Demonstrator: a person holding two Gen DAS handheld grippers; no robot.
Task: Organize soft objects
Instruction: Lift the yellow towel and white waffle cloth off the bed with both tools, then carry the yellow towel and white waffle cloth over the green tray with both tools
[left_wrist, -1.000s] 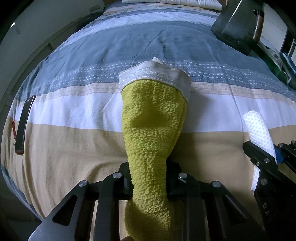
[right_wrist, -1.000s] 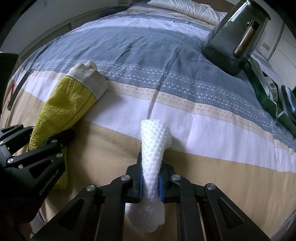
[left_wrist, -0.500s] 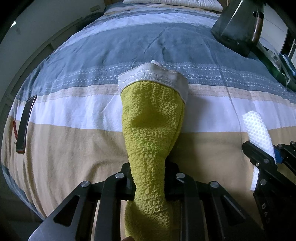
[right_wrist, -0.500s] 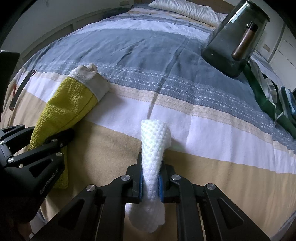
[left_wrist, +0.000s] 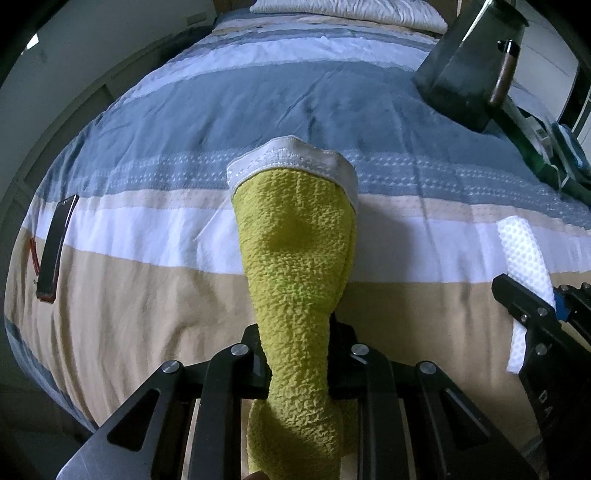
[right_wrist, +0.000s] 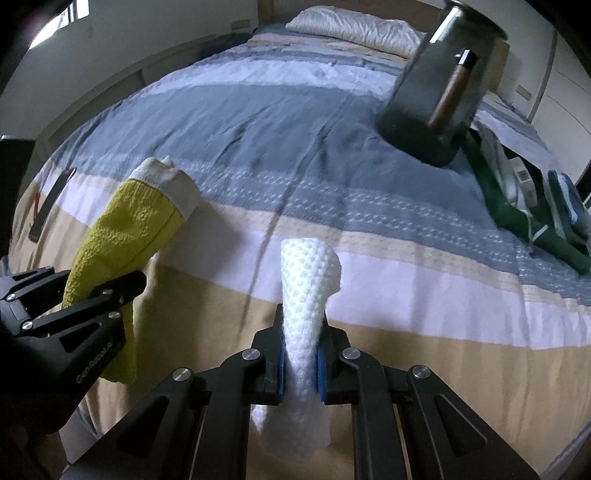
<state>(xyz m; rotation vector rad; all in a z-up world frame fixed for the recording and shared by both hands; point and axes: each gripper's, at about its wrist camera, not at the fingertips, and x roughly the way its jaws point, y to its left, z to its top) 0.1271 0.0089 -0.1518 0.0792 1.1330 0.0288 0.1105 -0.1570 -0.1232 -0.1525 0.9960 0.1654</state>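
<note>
The yellow towel with its white hem is hanging straight ahead of the left gripper, its long axis running along the fingers and away toward the bedspread, with a short tail bunching behind the jaws; the left jaws are pressing together on its narrowed middle. Off to that gripper's right, the white waffle-knit cloth is lying the same way in the right gripper, whose blue pads are clamping it at the waist, the free end fanning forward and a stub drooping back. Each cloth is sitting in its own gripper, so neither hand is needing to reach across. Well beyond both, a dark glass jar is standing to the far right, folded green clothes beside it, and a dark phone is lying far left.
</note>
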